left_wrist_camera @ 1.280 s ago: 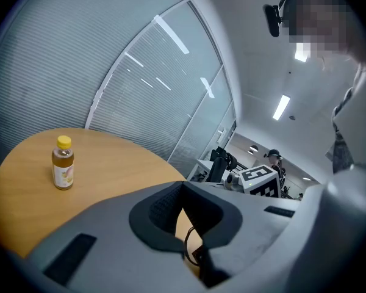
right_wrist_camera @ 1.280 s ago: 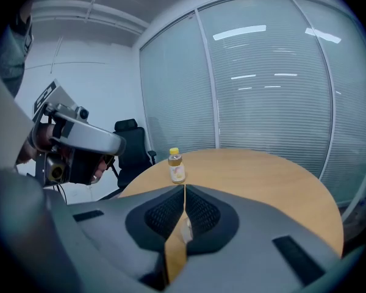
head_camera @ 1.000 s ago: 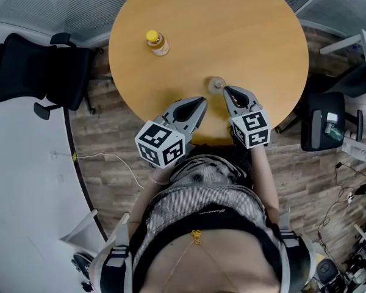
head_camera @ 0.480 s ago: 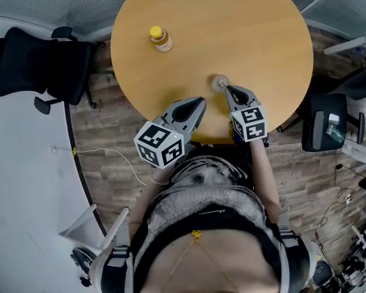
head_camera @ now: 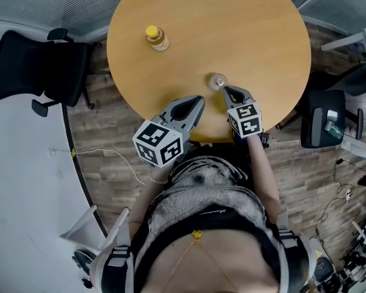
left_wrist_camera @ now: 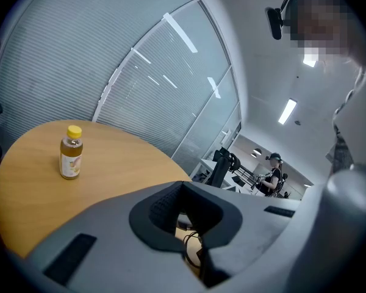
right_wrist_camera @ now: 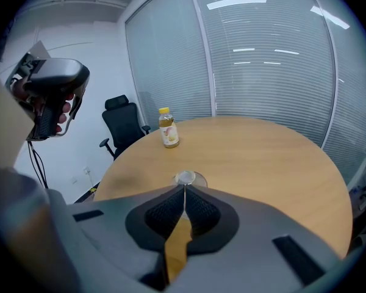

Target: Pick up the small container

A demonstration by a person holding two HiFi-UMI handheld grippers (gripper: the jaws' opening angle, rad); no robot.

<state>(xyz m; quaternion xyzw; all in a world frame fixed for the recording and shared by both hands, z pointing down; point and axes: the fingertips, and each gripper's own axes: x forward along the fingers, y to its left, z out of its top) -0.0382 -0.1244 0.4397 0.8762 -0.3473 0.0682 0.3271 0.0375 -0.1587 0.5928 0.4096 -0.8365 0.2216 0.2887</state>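
Round wooden table (head_camera: 250,29): small container (head_camera: 217,81) toward 6 o'clock, bottle (head_camera: 156,39) far off at 10 o'clock. Right gripper (head_camera: 227,90) just beside container, jaws together, empty; left gripper (head_camera: 199,99) likewise.

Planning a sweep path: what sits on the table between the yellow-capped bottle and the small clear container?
Nothing. In the head view only bare table lies between the bottle and the small container; the right gripper view shows the same.
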